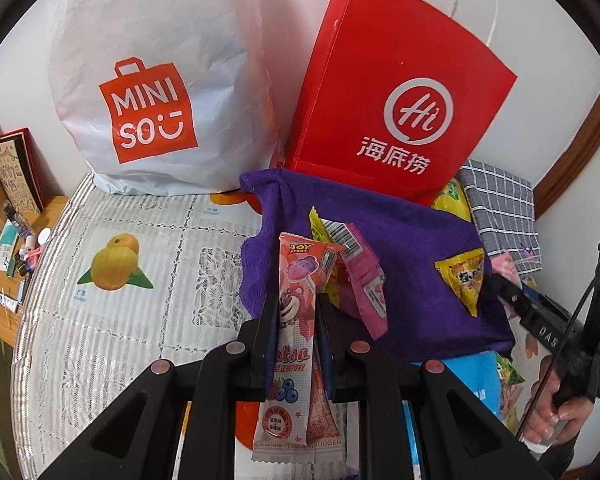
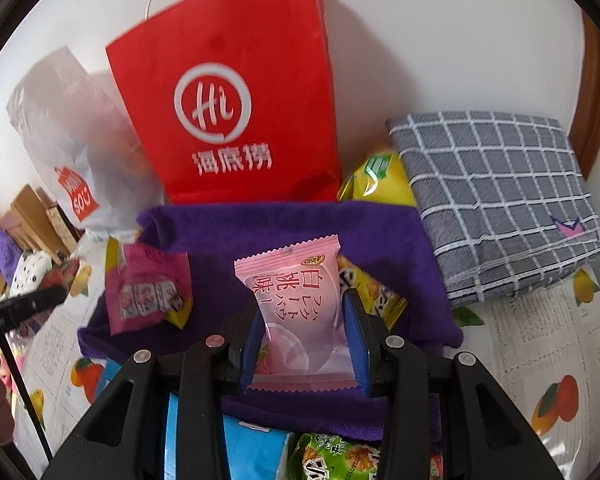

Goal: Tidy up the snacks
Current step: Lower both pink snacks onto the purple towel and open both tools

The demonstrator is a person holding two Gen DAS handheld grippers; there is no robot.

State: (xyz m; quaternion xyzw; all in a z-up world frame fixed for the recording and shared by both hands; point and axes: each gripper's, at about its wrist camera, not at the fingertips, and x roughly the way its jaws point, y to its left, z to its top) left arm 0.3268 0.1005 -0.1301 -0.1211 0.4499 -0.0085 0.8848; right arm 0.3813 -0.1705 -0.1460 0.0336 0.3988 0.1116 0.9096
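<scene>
Behind the red bag (image 2: 228,92), a yellow packet (image 2: 376,178) half hidden

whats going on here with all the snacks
A person is sorting snacks with a handheld gripper in each hand. The left gripper is shut on a long pink lollipop packet; the right gripper is shut on a pale pink peach snack packet. Both are held over a purple cloth where a few packets already lie, in front of a red paper bag and a white plastic bag.
</scene>
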